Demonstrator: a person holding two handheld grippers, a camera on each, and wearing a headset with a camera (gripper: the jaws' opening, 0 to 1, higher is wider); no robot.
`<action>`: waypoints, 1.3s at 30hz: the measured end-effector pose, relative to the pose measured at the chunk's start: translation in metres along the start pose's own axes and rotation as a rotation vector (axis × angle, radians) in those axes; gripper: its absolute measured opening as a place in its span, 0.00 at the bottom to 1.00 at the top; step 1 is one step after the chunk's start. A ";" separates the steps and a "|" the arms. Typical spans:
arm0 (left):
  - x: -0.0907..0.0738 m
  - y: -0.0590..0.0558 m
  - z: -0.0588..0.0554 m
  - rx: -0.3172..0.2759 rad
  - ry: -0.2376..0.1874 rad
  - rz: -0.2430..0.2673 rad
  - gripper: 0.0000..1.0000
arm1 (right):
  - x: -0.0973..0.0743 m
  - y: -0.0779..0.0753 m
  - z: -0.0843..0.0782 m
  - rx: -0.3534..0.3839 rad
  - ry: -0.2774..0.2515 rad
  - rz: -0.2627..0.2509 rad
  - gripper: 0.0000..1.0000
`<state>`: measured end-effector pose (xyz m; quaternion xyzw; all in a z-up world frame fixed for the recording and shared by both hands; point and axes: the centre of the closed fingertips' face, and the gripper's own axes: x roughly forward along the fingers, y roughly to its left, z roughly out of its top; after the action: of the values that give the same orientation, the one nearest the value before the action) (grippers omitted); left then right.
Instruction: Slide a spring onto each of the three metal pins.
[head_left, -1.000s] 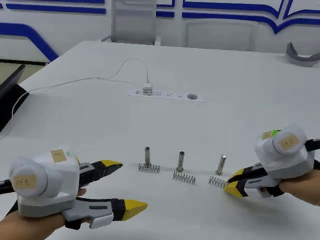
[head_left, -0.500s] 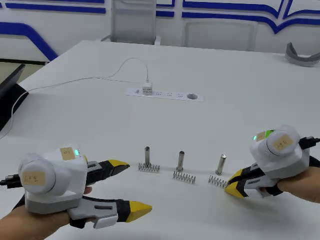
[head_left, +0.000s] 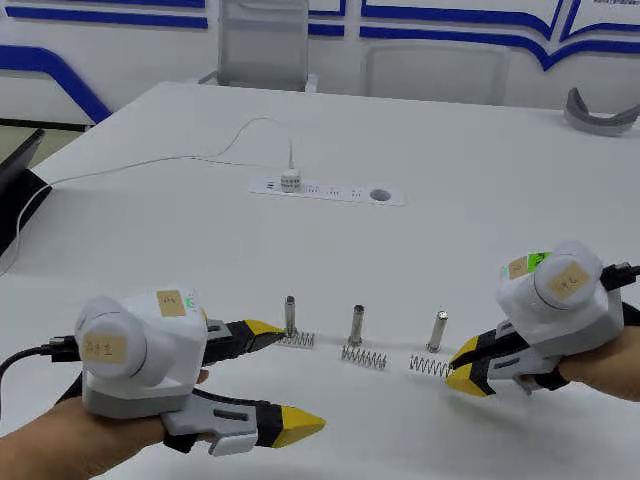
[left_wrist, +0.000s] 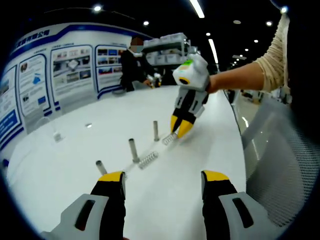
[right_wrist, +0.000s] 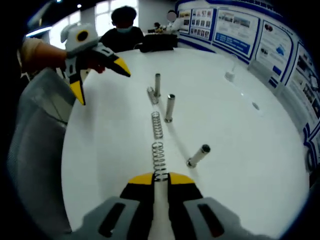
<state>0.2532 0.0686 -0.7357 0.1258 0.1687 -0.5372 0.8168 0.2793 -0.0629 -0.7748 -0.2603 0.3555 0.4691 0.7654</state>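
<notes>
Spring (head_left: 431, 367): thin silvery wire coil

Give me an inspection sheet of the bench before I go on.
Surface: white table.
Job's things: left pin, middle pin, right pin upright; left spring, middle spring, right spring lying before them, none threaded.
Clutter: power strip, grey curved piece far right.
Grippers: left gripper open beside left spring; right gripper shut on right spring's end.
Cables: white cable from strip off left edge.
Surroundings: chair, blue-striped wall.
</notes>
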 end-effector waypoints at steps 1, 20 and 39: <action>0.002 -0.001 0.001 0.004 0.000 -0.006 0.62 | -0.002 0.003 0.004 -0.012 -0.006 0.007 0.11; 0.019 -0.016 0.015 0.078 0.000 -0.075 0.51 | -0.012 0.048 0.065 -0.200 -0.056 0.103 0.11; 0.026 -0.029 0.030 0.161 -0.024 -0.119 0.23 | -0.012 0.065 0.077 -0.290 -0.041 0.143 0.11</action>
<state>0.2401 0.0243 -0.7201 0.1746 0.1224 -0.5981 0.7725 0.2401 0.0147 -0.7225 -0.3324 0.2861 0.5739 0.6916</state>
